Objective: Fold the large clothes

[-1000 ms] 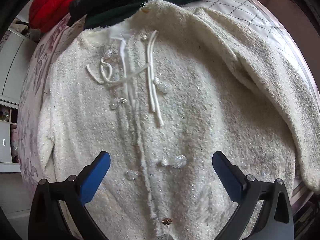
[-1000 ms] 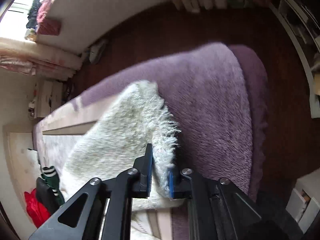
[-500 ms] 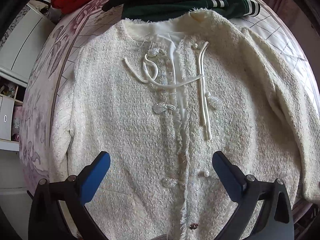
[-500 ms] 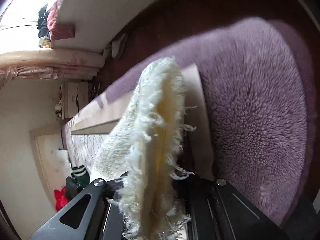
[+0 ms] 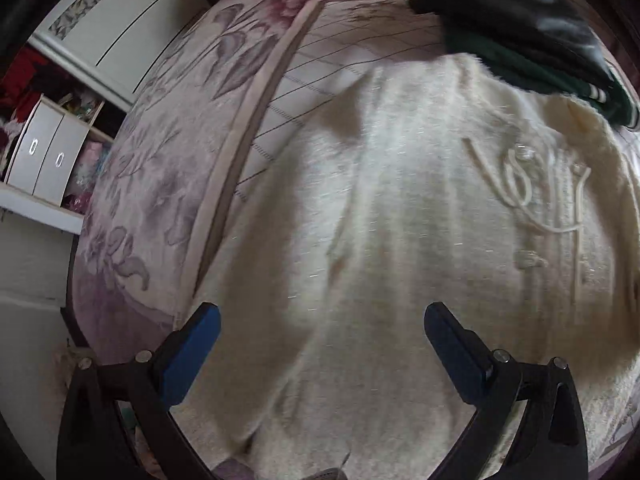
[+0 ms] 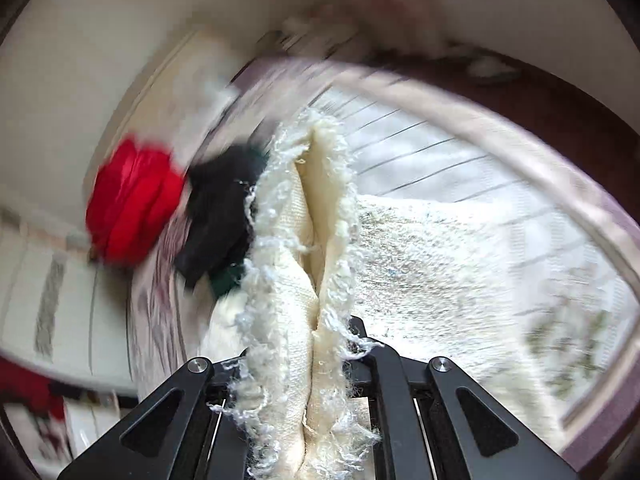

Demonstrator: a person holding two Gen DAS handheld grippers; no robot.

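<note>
So we've got the cream cardigan (image 5: 400,240) spread face-up on the bed (image 5: 160,200), and things have moved in the last second. A second ago our right gripper (image 6: 316,344) was out past the bed's edge with the fringed cuff (image 6: 312,240) over the purple throw; now the right view is swung round over the bed, with the red bundle (image 6: 132,204) and the dark clothes (image 6: 224,216) behind the cuff. Jaws are clamped on that cuff, pinching it into a fold with the fringe spilling out both sides. We read that as the sleeve being carried in across the body, which is the first real fold.

The left gripper (image 5: 320,344) has shifted too: it was centred over the button line, now it looks at the cardigan's left side, with the ties (image 5: 560,208) off to the right. Its jaws are wide apart, nothing in them, hovering just above the knit.

The right view is pretty motion-blurred, so we can't tell exactly where the cuff sits over the body. Next bit probably needs the cuff laid flat on the chest before letting go.
</note>
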